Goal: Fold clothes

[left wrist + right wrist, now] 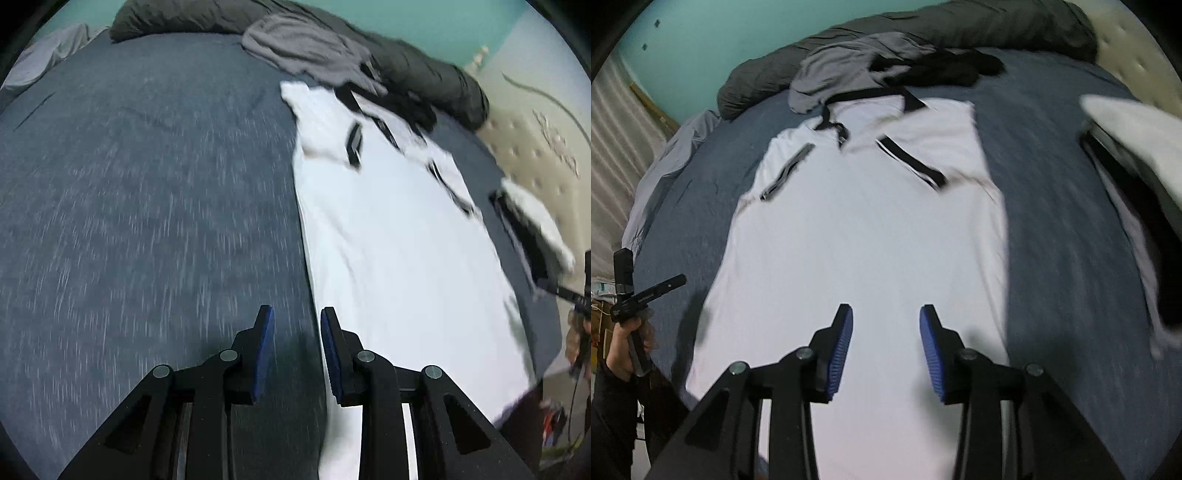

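While both cameras blur with motion, I can read my two tools well enough. My left gripper (pixel 297 321) hangs low over the bed, its blue-padded fingers (pixel 264 350) spread apart with nothing between them; one finger sits above the bare blue-grey sheet (pixel 147 203) and the other above the near left edge of the white polo shirt (pixel 391 236). In the right wrist view that same tool shows from outside at the far left, gripped in a hand (pixel 626 350) with a dark sleeve, its black fingers angled up and toward the shirt. My right gripper (pixel 885 325) is also parted wide and empty, poised over the lower middle of the shirt, pointing along the body toward the collar.

That shirt lies flat, front up, spread on the sheet. Its long axis runs from the hem nearest me to the black collar (pixel 871 96) at the far end, toward the dark rolled duvet (pixel 923 33). Black stripes (pixel 912 162) slant across each side of the chest, and the short sleeves lie out to either side. Just past the collar, a grey garment (pixel 842 66) and a black one (pixel 945 68) sit crumpled against the duvet. Off to the right of the shirt, apart from it, a white and dark bundle (pixel 1126 125) rests near the padded headboard (pixel 535 147); I cannot tell what it is.
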The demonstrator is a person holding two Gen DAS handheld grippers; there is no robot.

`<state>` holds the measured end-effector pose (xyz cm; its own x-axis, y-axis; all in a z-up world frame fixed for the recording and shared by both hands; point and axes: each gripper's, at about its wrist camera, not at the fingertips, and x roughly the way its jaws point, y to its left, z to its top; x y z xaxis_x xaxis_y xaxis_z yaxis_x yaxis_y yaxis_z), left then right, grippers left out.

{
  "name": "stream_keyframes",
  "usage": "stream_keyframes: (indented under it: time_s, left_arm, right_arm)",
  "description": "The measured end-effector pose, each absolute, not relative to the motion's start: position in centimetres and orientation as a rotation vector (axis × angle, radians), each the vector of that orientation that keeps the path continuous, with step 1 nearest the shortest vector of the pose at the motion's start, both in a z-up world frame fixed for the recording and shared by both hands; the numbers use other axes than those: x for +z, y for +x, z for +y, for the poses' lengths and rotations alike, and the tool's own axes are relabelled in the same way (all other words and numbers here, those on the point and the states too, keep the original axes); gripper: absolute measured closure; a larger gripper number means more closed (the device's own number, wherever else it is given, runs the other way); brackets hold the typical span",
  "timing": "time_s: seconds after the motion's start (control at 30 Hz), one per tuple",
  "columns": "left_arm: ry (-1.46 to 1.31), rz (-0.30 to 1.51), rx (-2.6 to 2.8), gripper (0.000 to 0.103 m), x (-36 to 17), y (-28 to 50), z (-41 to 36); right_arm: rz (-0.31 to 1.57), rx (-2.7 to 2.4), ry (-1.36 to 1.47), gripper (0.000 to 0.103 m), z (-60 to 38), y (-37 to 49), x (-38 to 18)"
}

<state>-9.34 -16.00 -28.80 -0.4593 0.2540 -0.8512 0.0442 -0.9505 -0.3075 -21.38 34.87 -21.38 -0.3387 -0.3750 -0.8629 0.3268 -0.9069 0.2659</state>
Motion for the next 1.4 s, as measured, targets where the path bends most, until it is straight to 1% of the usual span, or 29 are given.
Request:
stream_keyframes:
  time_s: [0.03, 0.07, 0.13, 0.47, 0.63, 0.83, 1.03, 1.4]
  left_arm:
    - [-1.578, -0.426, 2.53, 0.072, -28.9, -8.6, -15.7]
    - [-1.595, -0.417, 2.517, 0.064, -29.0, -7.9, -15.4]
    - [-1.626, -0.399, 2.494, 0.057, -29.1, -6.6, -14.8]
    - [-1.718, -0.345, 2.425, 0.057, -29.3, -2.1, -13.3]
    - [-1.759, -0.327, 2.388, 0.057, -29.6, -1.2, -12.7]
    - [-1.826, -0.292, 2.33, 0.057, -31.2, -0.5, -11.6]
    - [-1.862, -0.296, 2.304, 0.057, -32.4, 0.3, -11.4]
    - [-1.863, -0.388, 2.246, 0.057, -32.8, 2.0, -11.9]
  right_arm:
    - [-0.067, -2.268, 1.491, 0.064, 35.8, -20.6, -21.4]
    - [-0.072, -2.266, 1.503, 0.063, 36.6, -19.8, -21.5]
    - [-0.08, -2.257, 1.534, 0.061, 38.0, -18.6, -22.0]
    - [-0.113, -2.217, 1.699, 0.059, 43.7, -12.9, -25.1]
    - [-0.125, -2.186, 1.762, 0.058, 44.9, -11.3, -26.3]
    - [-0.118, -2.147, 1.816, 0.058, 45.3, -10.1, -27.4]
    - [-0.135, -2.12, 1.829, 0.058, 45.2, -9.4, -28.0]
    - [-0.174, -2.1, 1.841, 0.058, 45.2, -9.2, -28.4]
